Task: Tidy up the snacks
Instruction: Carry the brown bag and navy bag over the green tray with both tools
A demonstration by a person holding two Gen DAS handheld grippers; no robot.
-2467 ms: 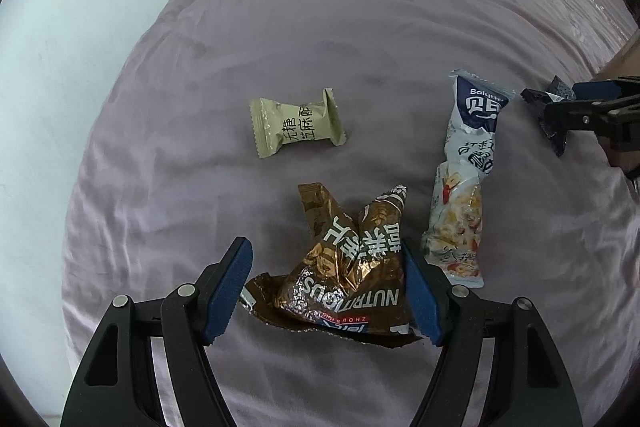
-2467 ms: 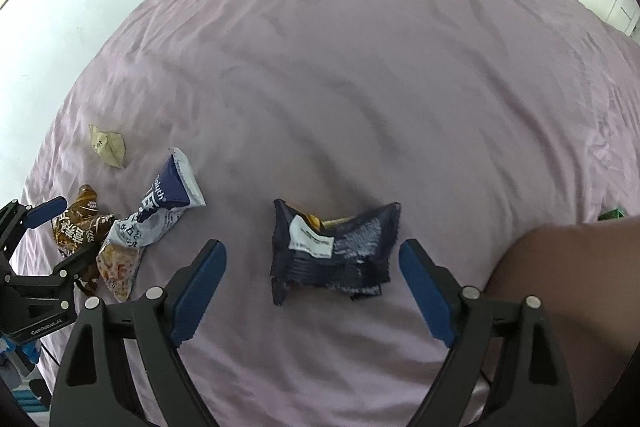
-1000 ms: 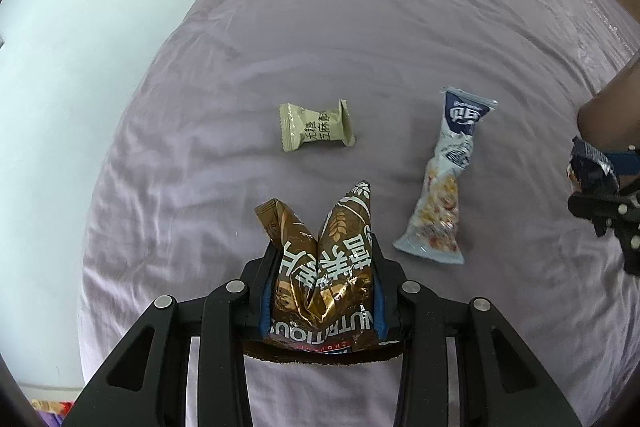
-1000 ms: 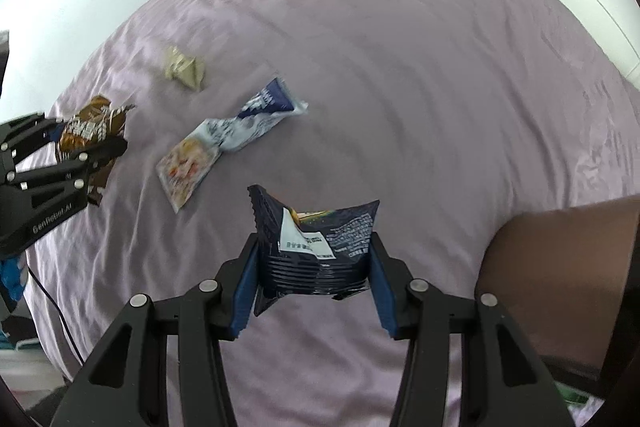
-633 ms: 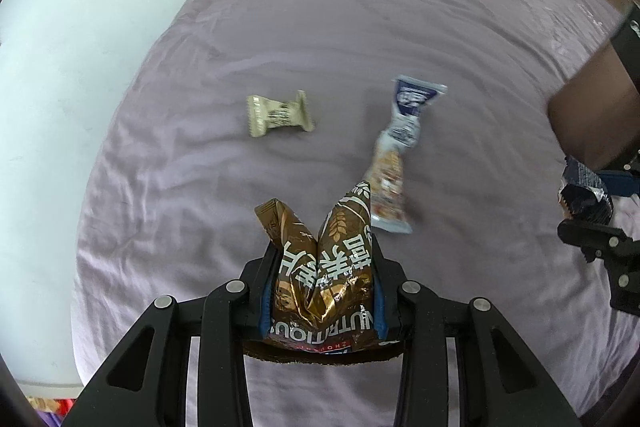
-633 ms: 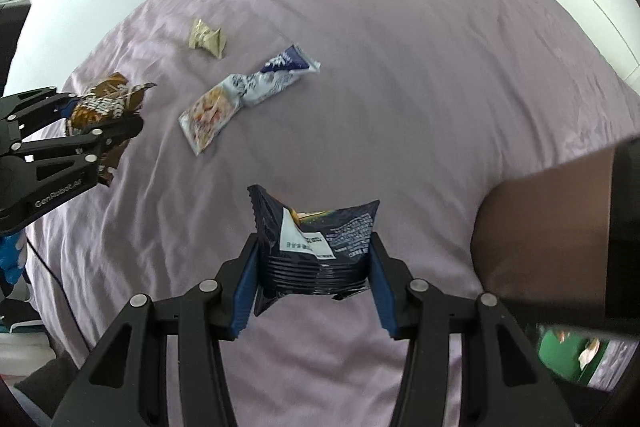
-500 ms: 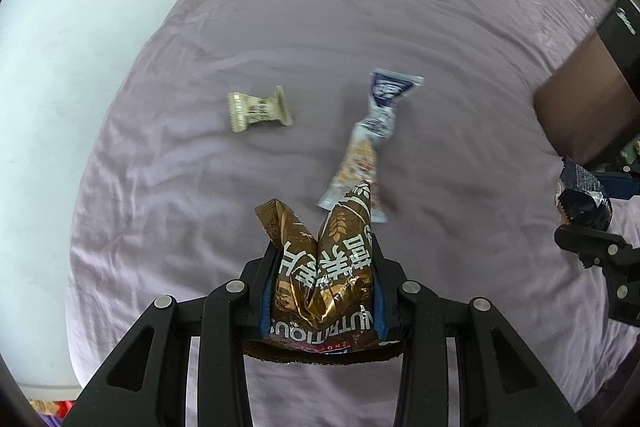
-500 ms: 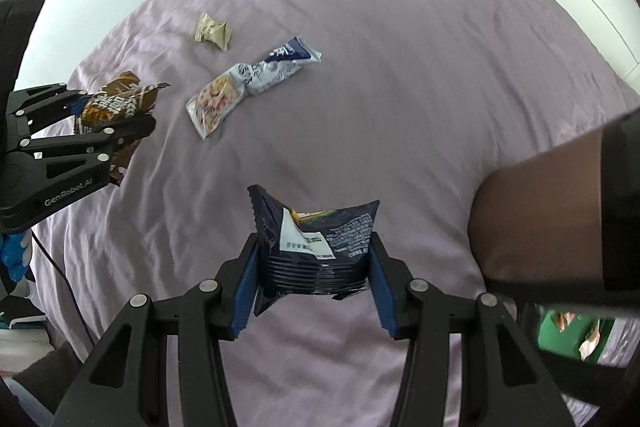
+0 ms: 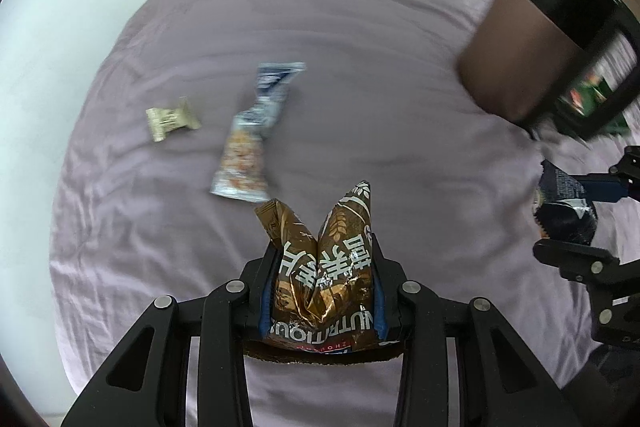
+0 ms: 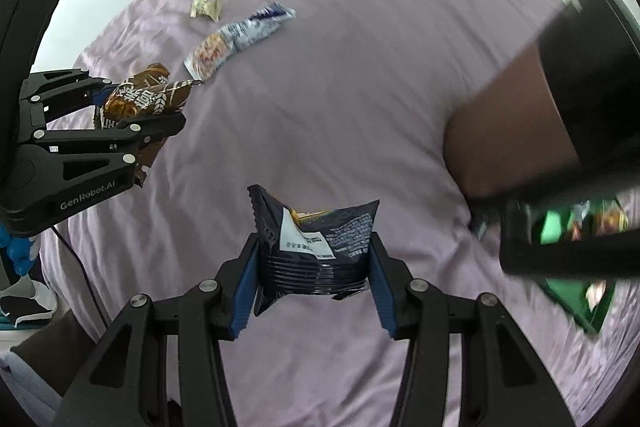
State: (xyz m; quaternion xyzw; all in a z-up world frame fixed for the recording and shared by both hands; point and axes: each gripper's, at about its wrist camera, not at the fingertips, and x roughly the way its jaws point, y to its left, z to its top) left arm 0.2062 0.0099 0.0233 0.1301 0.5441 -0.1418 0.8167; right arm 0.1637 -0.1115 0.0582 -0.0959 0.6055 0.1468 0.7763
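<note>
Snacks are riding in both grippers right now: the left gripper (image 9: pixel 320 291) is pinching a crumpled brown foil packet (image 9: pixel 322 267) low in the centre of the left wrist view, and the right gripper (image 10: pixel 312 259) is clamping a dark navy packet (image 10: pixel 316 247) at the bottom centre of its own view, its blue pads (image 10: pixel 244 291) pressing in on both sides. Two more snacks are lying on the purple bedsheet (image 9: pixel 360 27): a long blue-and-white packet (image 9: pixel 256 135) left of centre, and a small beige sweet (image 9: pixel 172 119) just beyond it toward the left edge. At the right edge of both views a dark container (image 10: pixel 568 239) with green packets inside is showing, blurred, with a brown form above it that I cannot identify. Now the risks. The brown packet is folded into a V and gripped only around its lower body, so slick foil could be sliding out if the hand is swinging hard. The navy packet is bulging and squashed between the pads; a tighter squeeze might be bursting it or crushing what is inside. Both grippers are also sitting near each other, the left one looming at the left of the right wrist view, so a careless sweep toward that container could be knocking one packet against the other gripper, or dropping it short onto the sheet.
</note>
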